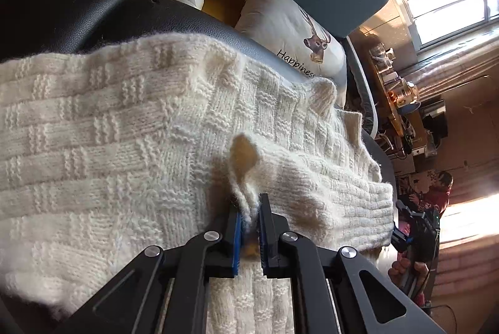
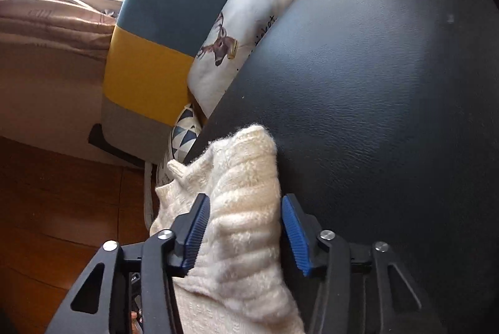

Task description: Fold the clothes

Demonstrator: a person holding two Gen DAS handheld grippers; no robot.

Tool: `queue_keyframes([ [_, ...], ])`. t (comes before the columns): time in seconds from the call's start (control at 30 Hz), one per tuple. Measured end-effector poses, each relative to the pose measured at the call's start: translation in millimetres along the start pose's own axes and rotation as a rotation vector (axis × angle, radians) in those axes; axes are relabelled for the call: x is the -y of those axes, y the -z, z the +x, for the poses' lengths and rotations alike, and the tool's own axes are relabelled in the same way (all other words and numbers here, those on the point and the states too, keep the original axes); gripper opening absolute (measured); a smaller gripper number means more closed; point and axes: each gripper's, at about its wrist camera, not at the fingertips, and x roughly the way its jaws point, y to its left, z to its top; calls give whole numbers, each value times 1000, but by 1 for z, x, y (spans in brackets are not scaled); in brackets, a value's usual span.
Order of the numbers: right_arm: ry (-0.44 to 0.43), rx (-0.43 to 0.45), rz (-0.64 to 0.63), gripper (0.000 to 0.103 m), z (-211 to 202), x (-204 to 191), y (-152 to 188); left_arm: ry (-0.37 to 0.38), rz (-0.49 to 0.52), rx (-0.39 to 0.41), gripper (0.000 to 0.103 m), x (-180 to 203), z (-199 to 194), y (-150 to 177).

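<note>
My left hand-held gripper [image 1: 251,206] sits nearest, its jaws pinched tight on a raised fold of the sweater [image 1: 124,122], which lies spread over the black cushion [image 1: 78,16]. I hold that fold up so I can carry it across the knit. My right hand-held gripper [image 2: 243,228] is wide, one finger at each side of the sweater's ribbed end [image 2: 240,209], ready to close on it, I judge. That end rests on the cushion's edge. In the right view, pillows [image 2: 237,41] lie at eleven o'clock, well clear of the fold.
</note>
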Motion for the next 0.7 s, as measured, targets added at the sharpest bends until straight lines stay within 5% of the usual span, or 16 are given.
queue_keyframes([
  [0.03, 29, -17, -26, 17, 8, -4, -4, -3, 11, 1, 9, 1, 0, 0],
  [0.1, 101, -36, -119, 12, 18, -19, -10, -10, 31, 5, 9, 2, 0, 1],
  [0.23, 237, 83, -435, 11, -4, -73, 2, -69, 117, 44, 9, 12, -5, 4],
  [0.37, 362, 12, -443, 11, 16, -56, 4, -101, 144, 56, 9, 15, -5, 5],
  [0.47, 224, 18, -271, 23, 6, -29, 0, -98, 125, 55, 9, 13, -6, 3],
  [0.57, -51, 36, -73, 33, -23, -7, 5, -50, 53, 37, 9, 2, -6, 0],
  [0.7, -286, 28, 126, 49, -46, 21, 46, 28, -61, 17, 11, -14, -6, -3],
])
